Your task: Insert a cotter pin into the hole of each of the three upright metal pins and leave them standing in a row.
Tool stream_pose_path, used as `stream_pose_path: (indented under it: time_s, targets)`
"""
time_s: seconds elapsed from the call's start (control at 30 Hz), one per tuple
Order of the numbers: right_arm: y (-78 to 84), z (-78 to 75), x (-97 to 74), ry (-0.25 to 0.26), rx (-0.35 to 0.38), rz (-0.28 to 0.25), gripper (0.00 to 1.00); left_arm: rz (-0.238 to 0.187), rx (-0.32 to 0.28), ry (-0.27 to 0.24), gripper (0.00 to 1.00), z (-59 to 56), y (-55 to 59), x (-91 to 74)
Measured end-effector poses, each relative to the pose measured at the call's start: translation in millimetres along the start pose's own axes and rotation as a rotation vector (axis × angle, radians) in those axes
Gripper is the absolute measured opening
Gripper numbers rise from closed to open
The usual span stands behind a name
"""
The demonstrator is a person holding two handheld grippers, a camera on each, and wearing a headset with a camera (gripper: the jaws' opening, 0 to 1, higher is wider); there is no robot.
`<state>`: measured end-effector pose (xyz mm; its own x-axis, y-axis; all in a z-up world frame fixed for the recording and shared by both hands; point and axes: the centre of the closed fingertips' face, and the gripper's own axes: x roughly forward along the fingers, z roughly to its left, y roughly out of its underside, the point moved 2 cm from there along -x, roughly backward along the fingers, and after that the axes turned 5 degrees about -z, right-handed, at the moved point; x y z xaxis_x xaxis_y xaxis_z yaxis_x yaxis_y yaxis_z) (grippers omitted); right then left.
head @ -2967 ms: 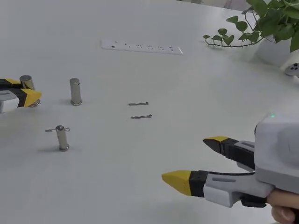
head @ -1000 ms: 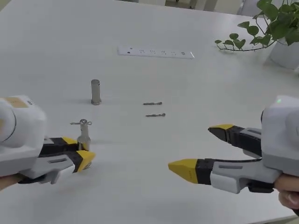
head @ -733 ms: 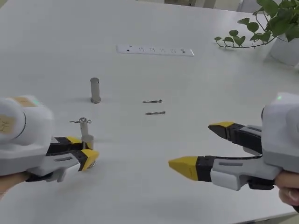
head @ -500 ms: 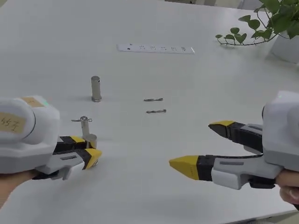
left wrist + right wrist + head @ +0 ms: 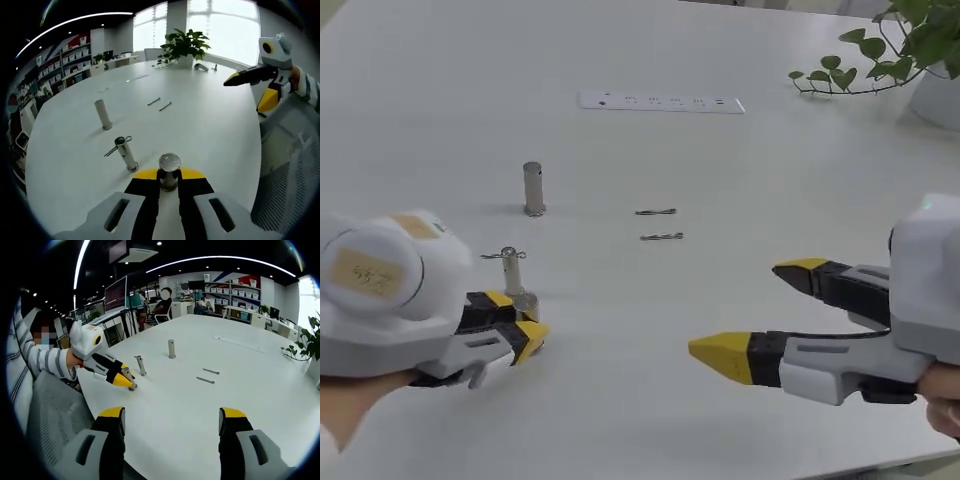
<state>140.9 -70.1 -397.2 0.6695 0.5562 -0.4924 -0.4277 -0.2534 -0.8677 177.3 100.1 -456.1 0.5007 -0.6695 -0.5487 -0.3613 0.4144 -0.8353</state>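
My left gripper is shut on an upright metal pin, low over the white table at the near left. Just behind it stands a second metal pin with a cotter pin through its hole. A third, bare metal pin stands farther back. Two loose cotter pins lie side by side mid-table. My right gripper hovers open and holding nothing at the near right, well short of the cotter pins.
A white power strip lies at the far side of the table. A potted plant stands at the far right corner. The table's near edge runs just below both grippers. People sit at desks beyond the table.
My left gripper has carried a metal pin from the far left toward the near edge, beside the pin with the cotter pin. My right gripper has stayed open and nearly still.
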Motion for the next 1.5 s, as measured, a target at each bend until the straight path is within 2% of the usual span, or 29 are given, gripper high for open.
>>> stream_pose_path:
  time_s: [0.47,0.6,0.67,0.73,0.8,0.87,0.93,1.03,1.17,1.2,1.23,1.3,1.4,1.47,1.5]
  targets:
    - [-0.8,0.0,-2.8,0.003,0.005,-0.013,0.75,-0.005,-0.027,-0.007,0.10,-2.0,0.2,0.8]
    - [0.1,0.4,-3.0,0.003,0.007,-0.013,0.75,-0.005,-0.030,0.010,0.10,-1.9,0.4,1.0]
    - [0.3,0.4,-3.1,0.004,0.008,-0.012,0.74,0.001,-0.016,0.020,0.10,-2.2,0.8,0.7]
    - [-0.6,0.6,-3.3,0.002,0.009,-0.014,0.74,0.022,0.026,0.033,0.10,-2.3,2.6,-0.6]
    - [-2.8,0.3,-3.4,0.004,0.012,-0.023,0.74,0.012,0.062,0.052,0.11,-3.4,1.4,-2.1]
    - [-3.8,0.3,-3.3,0.004,0.010,-0.025,0.74,0.002,0.066,0.078,0.15,-5.0,0.1,-4.8]
    - [-3.8,0.3,-3.1,0.003,0.005,-0.022,0.74,-0.001,0.075,0.104,0.22,-6.8,-0.3,-7.2]
    - [-3.6,0.9,-3.1,0.000,0.003,-0.020,0.74,-0.019,0.084,0.124,0.40,-7.3,-1.1,-13.4]
    - [-2.6,1.4,-3.0,-0.003,-0.001,-0.014,0.73,-0.029,0.121,0.160,0.53,-9.6,-0.2,-22.7]
    - [-2.3,1.5,-3.0,-0.005,-0.002,-0.012,0.73,-0.025,0.120,0.167,0.60,-10.0,0.9,-26.2]
    - [-2.1,1.4,-3.1,-0.005,-0.003,-0.011,0.73,-0.026,0.110,0.175,0.65,-10.2,1.6,-28.4]
    - [-2.0,0.9,-3.1,-0.005,-0.004,-0.009,0.73,-0.029,0.049,0.190,0.75,-11.4,3.6,-33.9]
    - [-2.3,0.1,-3.4,-0.006,-0.005,-0.007,0.73,-0.075,0.004,0.200,0.88,-12.3,0.9,-40.3]
    - [-1.8,-0.5,-3.5,-0.009,-0.011,0.001,0.73,-0.100,-0.008,0.236,0.90,-17.4,0.4,-45.5]
    - [-1.5,-0.9,-3.5,-0.009,-0.013,0.004,0.73,-0.109,-0.013,0.237,0.90,-17.9,0.4,-47.1]
